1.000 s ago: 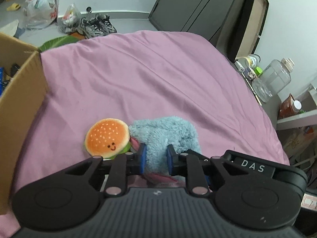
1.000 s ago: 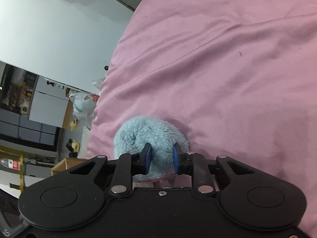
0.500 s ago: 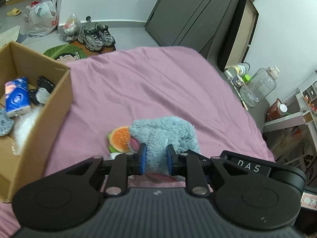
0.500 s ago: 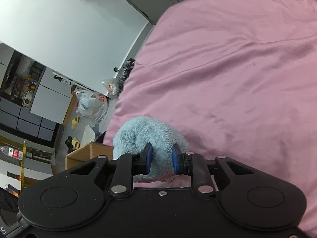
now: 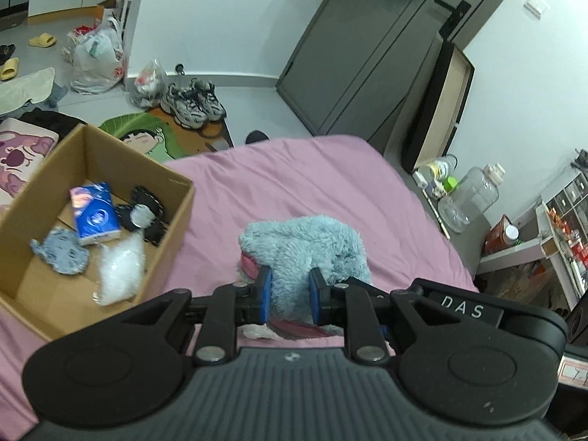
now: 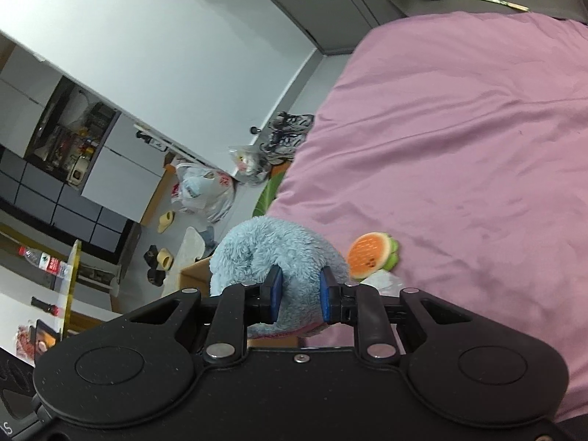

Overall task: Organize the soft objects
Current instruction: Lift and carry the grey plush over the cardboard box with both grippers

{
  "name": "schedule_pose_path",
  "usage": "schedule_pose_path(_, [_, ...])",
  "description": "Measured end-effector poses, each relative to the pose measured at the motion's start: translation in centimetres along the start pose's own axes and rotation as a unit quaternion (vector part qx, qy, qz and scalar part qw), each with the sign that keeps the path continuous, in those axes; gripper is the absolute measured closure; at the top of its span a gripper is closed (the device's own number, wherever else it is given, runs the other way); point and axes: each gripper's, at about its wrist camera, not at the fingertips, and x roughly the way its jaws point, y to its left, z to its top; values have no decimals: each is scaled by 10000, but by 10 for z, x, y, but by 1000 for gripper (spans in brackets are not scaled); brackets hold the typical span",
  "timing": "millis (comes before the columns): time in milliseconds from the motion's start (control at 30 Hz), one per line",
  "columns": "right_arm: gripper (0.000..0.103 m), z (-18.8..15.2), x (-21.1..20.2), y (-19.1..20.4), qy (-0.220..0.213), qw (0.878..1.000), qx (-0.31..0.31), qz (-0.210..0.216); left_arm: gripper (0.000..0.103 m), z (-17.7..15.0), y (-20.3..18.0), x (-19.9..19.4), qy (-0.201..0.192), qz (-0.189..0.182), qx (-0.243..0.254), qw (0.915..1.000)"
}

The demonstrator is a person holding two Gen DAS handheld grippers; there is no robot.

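The bed (image 5: 330, 176) has dropped away below since a second ago, and the box (image 5: 176, 217) now shows open beside it. Both claws, left (image 5: 287, 296) and right (image 6: 298, 296), stay clamped on the blue plush (image 5: 305, 246), lifted clear, likely bound for the box; the burger (image 6: 369, 255) stays behind.

A bed with a pink sheet (image 5: 312, 183) fills the middle of the room. Behind it stands a dark grey wardrobe (image 5: 367, 55) against a white wall (image 5: 220, 18). The floor (image 5: 250, 92) is grey, and on it lie a pair of grey sneakers (image 5: 194, 104), 2 plastic bags (image 5: 97, 58), yellow slippers (image 5: 42, 40) and a green cartoon mat (image 5: 147, 134). On the right, a grey side table (image 5: 474, 224) carries a big clear plastic jar (image 5: 474, 194). In the right wrist view, dark cabinets (image 6: 66, 198) stand at the far left.
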Motion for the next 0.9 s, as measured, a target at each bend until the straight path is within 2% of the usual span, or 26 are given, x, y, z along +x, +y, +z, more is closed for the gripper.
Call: schedule_pose_path(900, [82,-40,-24,87,-126,9972,-657,319,83,8,50,-103,-577,-41,-205,9981])
